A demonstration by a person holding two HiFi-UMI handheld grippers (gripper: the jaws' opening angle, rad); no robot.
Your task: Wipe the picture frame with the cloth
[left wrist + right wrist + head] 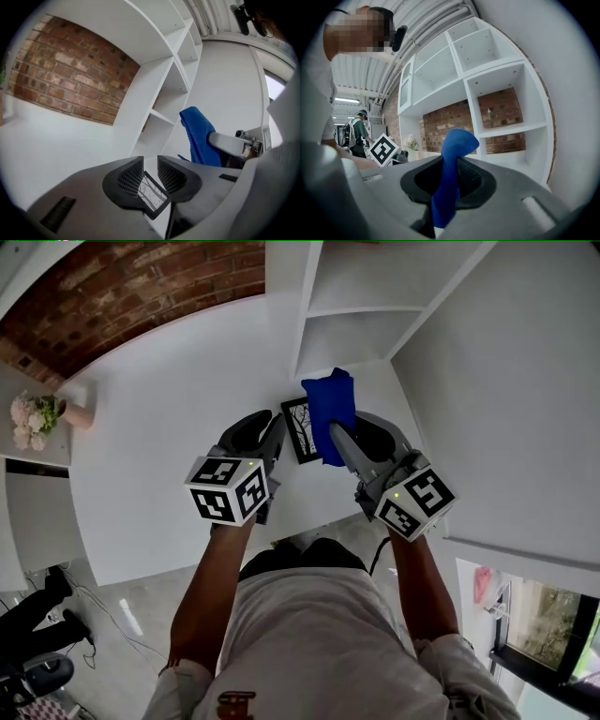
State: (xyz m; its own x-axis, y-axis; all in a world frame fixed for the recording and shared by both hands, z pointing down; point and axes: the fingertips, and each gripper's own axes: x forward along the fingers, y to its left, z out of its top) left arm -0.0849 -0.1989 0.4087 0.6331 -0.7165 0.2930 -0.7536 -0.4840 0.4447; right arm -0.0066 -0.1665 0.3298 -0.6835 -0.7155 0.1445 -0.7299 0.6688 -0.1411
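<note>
head view: the picture frame (pixel 300 430) appears to stand on the white counter (pixel 169 427) just in front of the shelf unit (pixel 347 324). the left gripper (pixel 275 439) is at its left edge and the blue cloth (pixel 330 413) lies against its right side.

left gripper view: the jaws stand partly apart with the frame between them and a gap at one pad, so there is no firm pinch.

right gripper view: the right gripper (pixel 450 176) is clamped on the cloth, which flops softly above the jaws.

the frame looks light, stiff and thin, probably slick-faced and easy to tip. it is best held by its rim.
</note>
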